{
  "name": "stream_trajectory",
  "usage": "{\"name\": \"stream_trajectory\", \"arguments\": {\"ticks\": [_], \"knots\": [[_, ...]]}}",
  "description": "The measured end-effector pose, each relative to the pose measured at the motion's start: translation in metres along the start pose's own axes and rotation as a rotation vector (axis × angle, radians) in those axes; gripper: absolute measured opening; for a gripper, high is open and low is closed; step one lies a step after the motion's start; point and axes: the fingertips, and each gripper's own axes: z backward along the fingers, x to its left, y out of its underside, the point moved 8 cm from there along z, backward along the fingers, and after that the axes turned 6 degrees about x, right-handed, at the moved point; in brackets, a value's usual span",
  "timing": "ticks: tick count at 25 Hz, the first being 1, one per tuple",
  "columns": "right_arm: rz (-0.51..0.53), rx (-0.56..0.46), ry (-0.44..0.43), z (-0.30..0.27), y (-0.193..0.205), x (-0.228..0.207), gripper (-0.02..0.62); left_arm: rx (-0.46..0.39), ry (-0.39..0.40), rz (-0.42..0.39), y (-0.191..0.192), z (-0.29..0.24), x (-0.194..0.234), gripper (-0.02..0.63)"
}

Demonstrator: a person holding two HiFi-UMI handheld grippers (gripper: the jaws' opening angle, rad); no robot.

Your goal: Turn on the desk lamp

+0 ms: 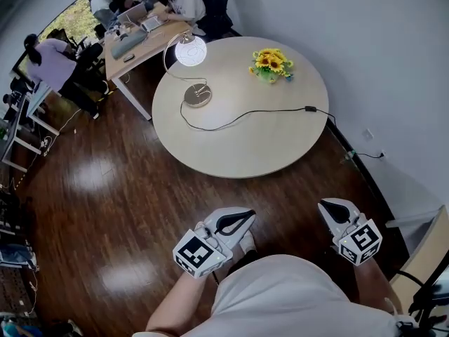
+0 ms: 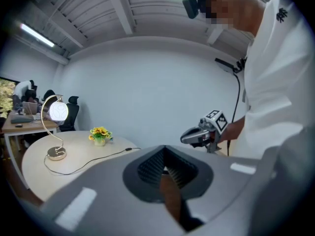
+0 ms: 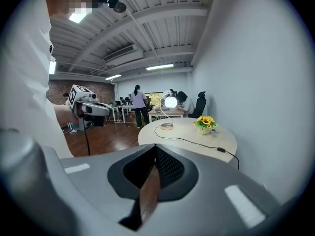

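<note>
The tabletop (image 1: 266, 149) carries one desk lamp (image 1: 191, 50), one pot of sunflowers (image 1: 271, 64) and one power cord (image 1: 245, 114). Two hand-held grippers (image 1: 245, 218) (image 1: 327, 208).

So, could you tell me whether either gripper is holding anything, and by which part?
Nothing is held: the left gripper and right gripper are both shut and empty.

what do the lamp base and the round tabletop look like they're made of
Lamp base: probably metal, a pale gold disc with a soft sheen. Round tabletop: likely laminate or painted wood, matte; even beige, no glare, no grain visible.
</note>
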Motion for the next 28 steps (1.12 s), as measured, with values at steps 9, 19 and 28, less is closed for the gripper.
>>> {"name": "stream_trajectory", "arguments": {"ticks": [9,19,28], "knots": [[0.026,-0.053,-0.034,0.102,0.072,0.001,0.003,0.053,-0.031,0.037,0.013,-0.036,-0.132,0.018],[0.009,-0.137,-0.059,0.149,0.086,0.029,0.009,0.067,-0.028,0.032,0.022,-0.029,-0.204,0.018],[0.016,-0.159,0.026,0.172,0.078,0.085,0.012,0.048,0.033,-0.030,0.035,0.019,-0.222,0.018]]}}
